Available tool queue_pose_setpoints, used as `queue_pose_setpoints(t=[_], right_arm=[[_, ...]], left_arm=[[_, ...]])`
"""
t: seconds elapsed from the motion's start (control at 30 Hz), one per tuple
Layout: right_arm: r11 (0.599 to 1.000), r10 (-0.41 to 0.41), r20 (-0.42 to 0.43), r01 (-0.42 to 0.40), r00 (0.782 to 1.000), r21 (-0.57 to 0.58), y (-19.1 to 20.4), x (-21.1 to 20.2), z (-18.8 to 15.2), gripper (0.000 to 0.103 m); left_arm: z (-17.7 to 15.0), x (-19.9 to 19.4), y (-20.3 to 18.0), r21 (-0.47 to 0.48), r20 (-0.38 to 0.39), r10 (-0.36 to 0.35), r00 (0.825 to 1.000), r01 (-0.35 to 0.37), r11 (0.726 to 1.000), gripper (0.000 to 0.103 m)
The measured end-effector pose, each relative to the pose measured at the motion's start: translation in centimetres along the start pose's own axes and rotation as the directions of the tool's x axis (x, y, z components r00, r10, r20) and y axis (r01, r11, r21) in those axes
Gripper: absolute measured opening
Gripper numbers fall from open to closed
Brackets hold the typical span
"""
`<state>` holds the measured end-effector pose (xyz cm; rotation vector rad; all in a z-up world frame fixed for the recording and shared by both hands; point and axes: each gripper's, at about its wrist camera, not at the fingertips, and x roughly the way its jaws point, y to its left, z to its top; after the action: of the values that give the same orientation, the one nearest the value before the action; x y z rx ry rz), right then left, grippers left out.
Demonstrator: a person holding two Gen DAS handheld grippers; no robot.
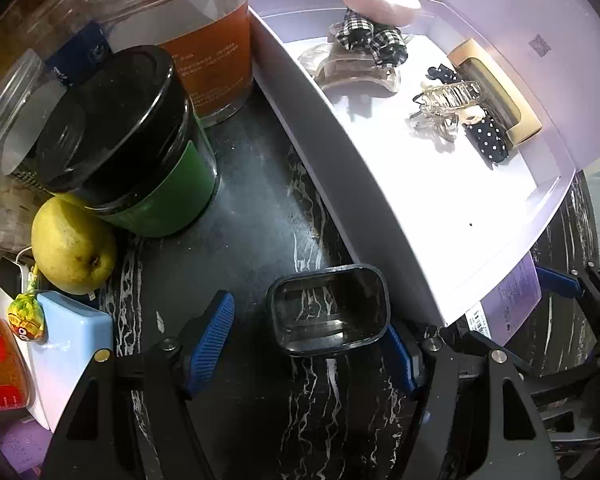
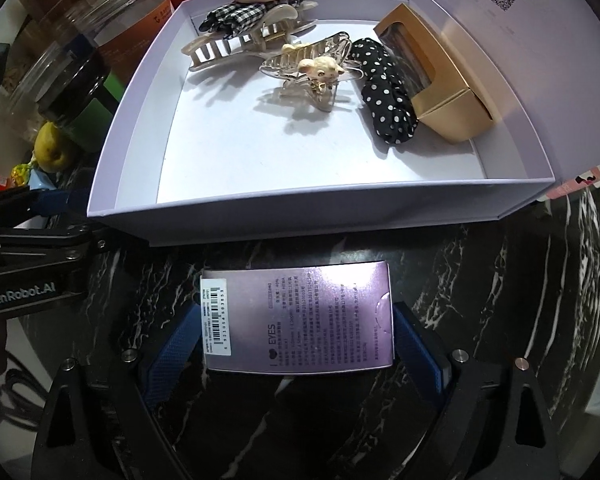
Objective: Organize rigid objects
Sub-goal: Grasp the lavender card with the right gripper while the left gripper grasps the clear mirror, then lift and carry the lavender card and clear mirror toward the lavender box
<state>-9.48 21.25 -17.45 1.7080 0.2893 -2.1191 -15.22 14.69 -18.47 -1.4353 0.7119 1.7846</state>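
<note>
- The right gripper (image 2: 296,344) pinches a purple box (image 2: 298,320) at 6 o'clock from the big tray (image 2: 120,216).
- The left gripper (image 1: 308,344) is spread wide around a small clear tub (image 1: 328,312), at the tray's 7 o'clock.

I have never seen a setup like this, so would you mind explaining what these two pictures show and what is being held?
Each picture comes from a fisheye camera on a hand-held two-finger gripper, looking along its blue-padded fingers; a person works them, not a robot arm. The left view shows the left gripper open around a small clear case on the black marble table; only one pad seems to touch it. The right view shows the right gripper with a purple box between its pads, apparently gripped. Beyond lies an open white box holding hair clips, a dotted scrunchie and a gold carton. Jars and a pear stand left.
</note>
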Motion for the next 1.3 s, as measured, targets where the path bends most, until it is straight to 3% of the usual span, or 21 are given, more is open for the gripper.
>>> queue_pose_setpoints(t=[0.17,0.73,1.3], right_arm=[[1.0,0.005,-0.007,-0.005,1.0,-0.012,-0.1,-0.1,-0.1,0.094],[0.999,0.041,-0.043,-0.042,0.998,-0.02,-2.0,-1.1,-0.7,0.094],[0.993,0.065,-0.053,-0.07,0.996,-0.098,-2.9,-3.1,-2.1,0.094]], left_arm=[[-0.5,-0.1,-0.6,0.033,0.029,0.023,0.999,-0.024,0.999,0.046],[-3.2,-0.2,-1.8,0.033,-0.01,-0.001,1.0,0.001,0.999,0.046],[-7.9,-1.2,-4.5,-0.009,-0.033,-0.017,0.999,0.016,1.0,0.046]])
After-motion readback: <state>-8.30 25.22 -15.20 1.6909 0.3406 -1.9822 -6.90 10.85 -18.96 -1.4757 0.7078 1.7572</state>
